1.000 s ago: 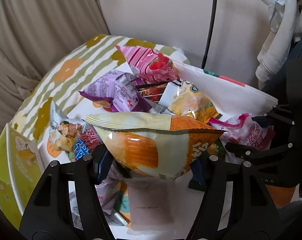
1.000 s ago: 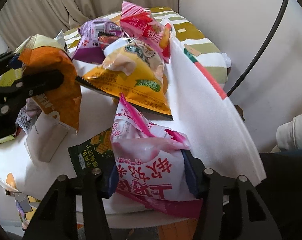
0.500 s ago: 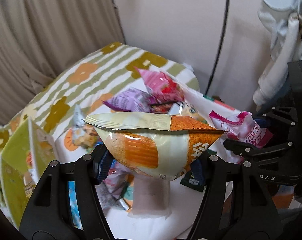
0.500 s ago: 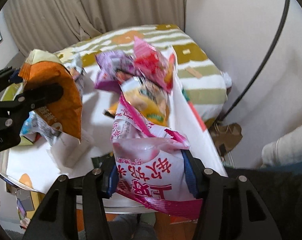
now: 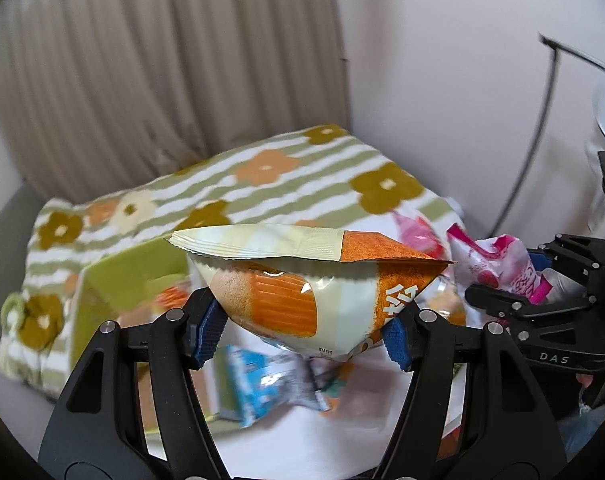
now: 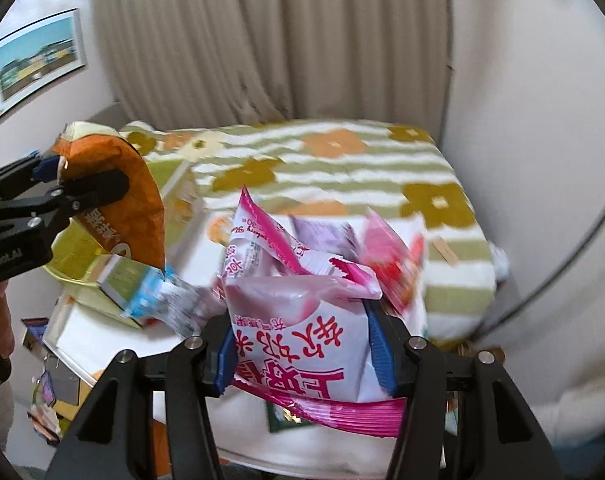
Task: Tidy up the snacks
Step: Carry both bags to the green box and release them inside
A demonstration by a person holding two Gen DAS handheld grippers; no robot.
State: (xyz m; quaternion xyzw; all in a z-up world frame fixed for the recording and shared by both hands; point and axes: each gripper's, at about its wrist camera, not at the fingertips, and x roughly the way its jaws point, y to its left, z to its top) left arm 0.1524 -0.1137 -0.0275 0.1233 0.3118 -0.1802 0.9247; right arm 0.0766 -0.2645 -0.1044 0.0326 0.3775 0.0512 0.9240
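Observation:
My left gripper [image 5: 302, 338] is shut on an orange and cream snack bag [image 5: 302, 280] and holds it up above the table. My right gripper [image 6: 302, 360] is shut on a pink and white snack bag [image 6: 298, 320] with red lettering, also held up. In the left wrist view the right gripper [image 5: 542, 292] and its pink bag [image 5: 498, 264] are to the right. In the right wrist view the left gripper [image 6: 46, 184] and its orange bag [image 6: 122, 196] are at the left. More snack packets, a purple one [image 6: 326, 236] and a red one [image 6: 390, 260], lie blurred on the white sheet below.
A green box [image 5: 130, 276] stands on the table's left side. A blue and silver packet [image 5: 262, 380] lies under the left gripper. The flowered striped cloth [image 6: 342, 168] covers the far part. Curtains [image 6: 262, 40] and a wall with a black cable [image 5: 534, 132] stand behind.
Both grippers have risen and tilted up with their bags. The snack pile has dropped lower in both views, and more curtain and wall show.

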